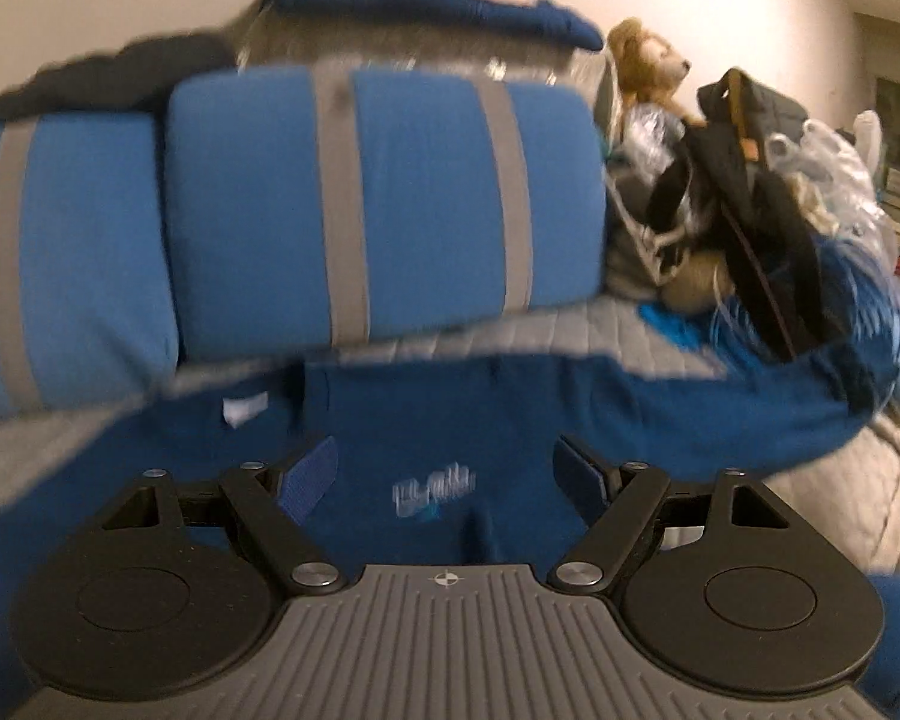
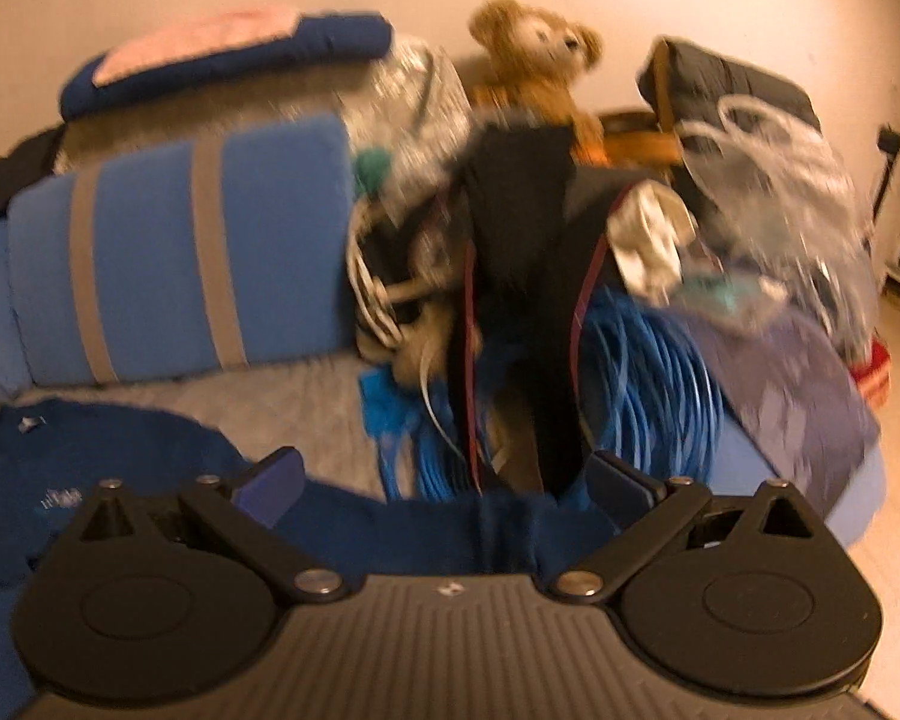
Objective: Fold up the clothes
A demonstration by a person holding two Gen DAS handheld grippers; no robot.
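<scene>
Both grippers, left and right, spread wide, holding nothing, over soft, limp blue shirt; pinch at hem or shoulder edges.

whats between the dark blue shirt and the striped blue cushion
A bare strip of grey quilted cover separates the dark blue shirt from the striped blue cushion; the right wrist view shows it best.

We see a dark blue shirt with small white chest print lying spread on the grey quilt, one sleeve stretching rightward, fabric blurred.
</scene>
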